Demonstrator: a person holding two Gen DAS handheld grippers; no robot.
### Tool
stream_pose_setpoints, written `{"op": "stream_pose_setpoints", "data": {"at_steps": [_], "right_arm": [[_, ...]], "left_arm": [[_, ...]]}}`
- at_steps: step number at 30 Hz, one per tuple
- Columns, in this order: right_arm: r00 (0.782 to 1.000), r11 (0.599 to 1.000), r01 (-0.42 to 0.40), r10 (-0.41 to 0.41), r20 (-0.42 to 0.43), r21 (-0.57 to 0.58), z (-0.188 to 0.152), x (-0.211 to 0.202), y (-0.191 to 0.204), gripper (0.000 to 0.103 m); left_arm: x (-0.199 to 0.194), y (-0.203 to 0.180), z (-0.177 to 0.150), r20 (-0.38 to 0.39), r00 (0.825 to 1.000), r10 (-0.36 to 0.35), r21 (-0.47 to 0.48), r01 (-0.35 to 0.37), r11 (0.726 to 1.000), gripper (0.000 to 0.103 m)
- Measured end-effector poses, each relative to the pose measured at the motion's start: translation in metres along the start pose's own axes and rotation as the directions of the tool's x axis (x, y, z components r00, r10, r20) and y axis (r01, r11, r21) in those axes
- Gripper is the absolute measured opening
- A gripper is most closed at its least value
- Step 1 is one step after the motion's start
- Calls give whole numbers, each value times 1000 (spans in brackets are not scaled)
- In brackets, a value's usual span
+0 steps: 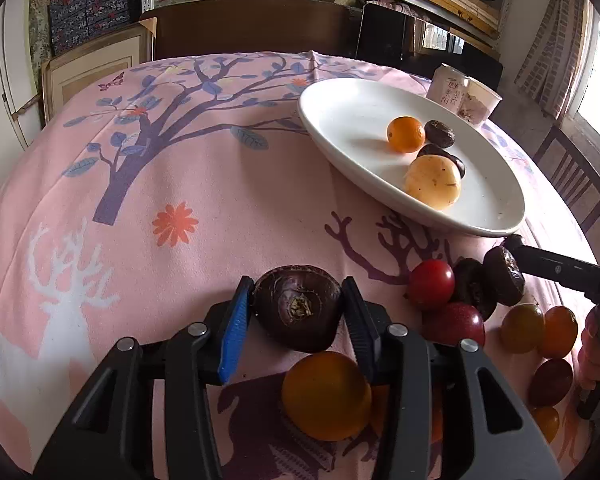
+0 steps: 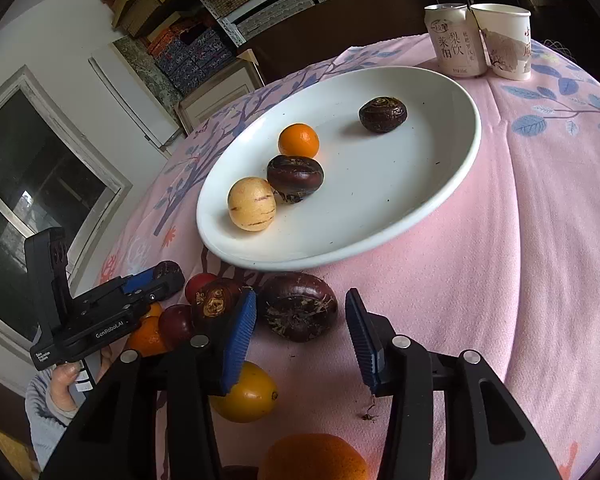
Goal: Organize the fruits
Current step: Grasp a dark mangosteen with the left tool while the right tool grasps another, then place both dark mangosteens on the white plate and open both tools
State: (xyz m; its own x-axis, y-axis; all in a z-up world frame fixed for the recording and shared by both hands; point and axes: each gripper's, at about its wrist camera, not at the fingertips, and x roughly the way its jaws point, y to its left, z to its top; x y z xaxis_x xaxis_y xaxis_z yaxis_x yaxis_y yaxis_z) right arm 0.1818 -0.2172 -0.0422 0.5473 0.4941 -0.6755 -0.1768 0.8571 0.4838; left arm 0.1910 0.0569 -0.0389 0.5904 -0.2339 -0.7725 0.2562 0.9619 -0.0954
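Note:
My left gripper is shut on a dark brown water chestnut just above the pink tablecloth. It also shows in the right wrist view, holding that chestnut. My right gripper is open, its jaws either side of another dark chestnut that lies on the cloth. A white plate, also in the right wrist view, holds a small orange, a yellow fruit and two dark chestnuts.
Loose fruit lies on the cloth: red cherry tomatoes, orange tomatoes, a yellow-orange fruit under my left gripper, and dark chestnuts. A drink can and a paper cup stand behind the plate.

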Motion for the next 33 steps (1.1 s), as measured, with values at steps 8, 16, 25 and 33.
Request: {"op": "stream_pose_setpoints", "data": {"at_steps": [8,16,25,33], "right_arm": [[1000,1000,-25,25,-11,13,-2,7,2,43],[993,999,-39,42,114,-26,6,-38,11,42],[977,997,70,-66,201,-15,46,-30,4,42],[975,995,94,-86,202,-29,53,-16,2,61]], "left_arm": [[0,0,0,7,1000,-12,-8,12,1000,44],[-32,3,13,109,992,-60,-70,68,995,44],[-5,-51,69,100,991,-91,-2,92,996,44],[14,-52,70,94,993,-71,-13,73,997,68]]}}
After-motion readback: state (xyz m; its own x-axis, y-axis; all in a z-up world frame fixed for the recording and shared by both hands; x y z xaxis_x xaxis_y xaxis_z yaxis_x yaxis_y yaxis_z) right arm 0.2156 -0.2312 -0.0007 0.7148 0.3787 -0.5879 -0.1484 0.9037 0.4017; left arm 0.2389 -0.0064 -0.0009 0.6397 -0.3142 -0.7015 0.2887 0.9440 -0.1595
